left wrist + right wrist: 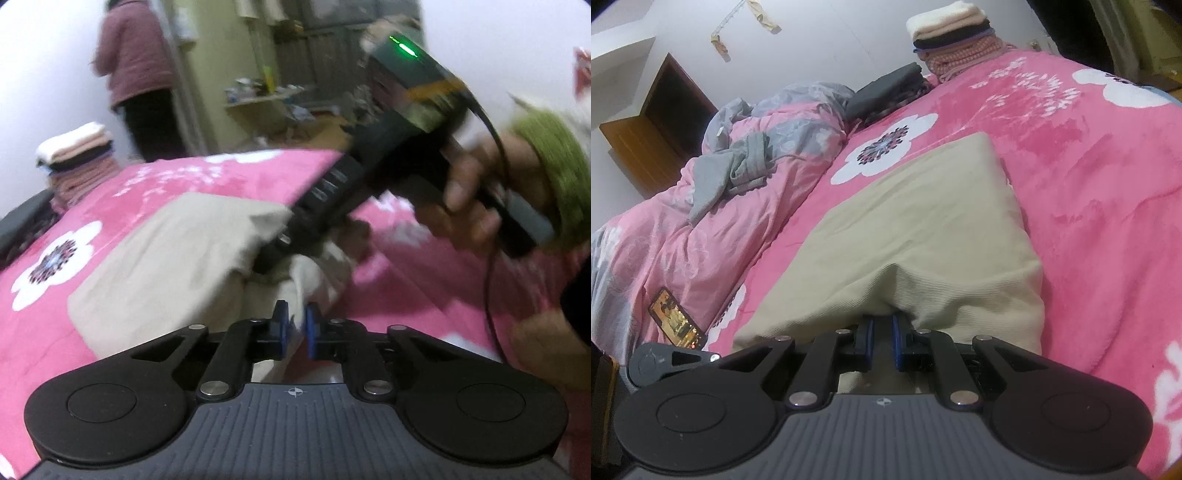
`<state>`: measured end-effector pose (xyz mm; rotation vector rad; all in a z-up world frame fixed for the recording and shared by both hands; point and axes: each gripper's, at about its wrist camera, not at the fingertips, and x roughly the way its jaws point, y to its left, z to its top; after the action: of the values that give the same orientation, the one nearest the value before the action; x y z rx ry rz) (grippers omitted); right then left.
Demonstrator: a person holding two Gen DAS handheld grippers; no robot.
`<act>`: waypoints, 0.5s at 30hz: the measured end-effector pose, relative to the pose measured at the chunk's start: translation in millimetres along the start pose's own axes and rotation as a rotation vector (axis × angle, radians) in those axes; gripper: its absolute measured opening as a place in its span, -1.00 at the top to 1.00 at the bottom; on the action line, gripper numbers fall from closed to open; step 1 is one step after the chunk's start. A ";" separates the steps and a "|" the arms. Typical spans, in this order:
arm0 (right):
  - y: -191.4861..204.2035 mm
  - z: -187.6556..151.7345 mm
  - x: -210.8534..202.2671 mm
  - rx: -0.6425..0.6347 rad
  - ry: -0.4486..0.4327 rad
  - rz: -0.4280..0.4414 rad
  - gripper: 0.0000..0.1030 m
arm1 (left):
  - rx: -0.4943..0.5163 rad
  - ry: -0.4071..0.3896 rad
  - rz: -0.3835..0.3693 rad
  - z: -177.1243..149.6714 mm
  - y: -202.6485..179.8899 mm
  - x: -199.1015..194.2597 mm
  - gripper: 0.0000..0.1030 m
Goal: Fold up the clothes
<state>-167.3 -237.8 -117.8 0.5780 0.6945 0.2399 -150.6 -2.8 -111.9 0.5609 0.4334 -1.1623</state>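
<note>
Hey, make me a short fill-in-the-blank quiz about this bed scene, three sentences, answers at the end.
1. The beige garment lies on a blanket whose main colour is ____.
2. The right gripper is shut on the garment's near ____.
3. Beside the rumpled duvet, the lit-up device on the bed is a ____.

Answers: pink; edge; phone

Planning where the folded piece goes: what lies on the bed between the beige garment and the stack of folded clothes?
Only bare pink blanket lies between the beige garment and the stack of folded clothes, shown in the right wrist view.
</note>
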 end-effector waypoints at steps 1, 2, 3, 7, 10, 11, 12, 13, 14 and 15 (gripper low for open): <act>-0.5 0.0 -0.4 0.002 -0.001 0.004 0.79 | -0.007 0.001 0.007 1.2 1.3 1.5 0.87; -1.3 0.3 -0.8 0.006 -0.001 0.008 0.79 | -0.014 0.001 0.013 2.4 2.6 2.9 0.89; -2.4 0.4 -1.2 0.012 -0.002 0.013 0.79 | -0.020 0.002 0.020 3.6 3.9 4.4 0.90; -3.6 1.2 -2.6 0.023 -0.003 0.020 0.79 | -0.042 0.006 0.053 8.3 8.1 10.2 0.93; -0.8 2.3 -7.6 0.020 -0.016 0.022 0.77 | -0.063 0.024 0.095 11.8 9.4 13.0 0.93; 0.6 2.2 -10.9 0.015 -0.024 0.024 0.76 | -0.071 0.031 0.108 12.7 10.0 14.0 0.93; 2.0 2.1 -14.1 0.010 -0.032 0.026 0.75 | -0.076 0.041 0.118 13.4 9.9 15.8 0.93; 3.7 1.9 -18.5 0.000 -0.043 0.029 0.74 | -0.082 0.051 0.127 14.0 9.8 17.7 0.93; 5.6 1.6 -25.5 -0.012 -0.062 0.029 0.74 | -0.087 0.061 0.137 14.7 9.7 19.6 0.93; 7.5 1.2 -33.0 -0.024 -0.082 0.029 0.74 | -0.095 0.069 0.143 15.2 10.2 21.5 0.93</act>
<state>-191.4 -245.1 -95.1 0.5720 0.6040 0.2502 -133.1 -25.0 -110.8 0.5413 0.4974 -0.9827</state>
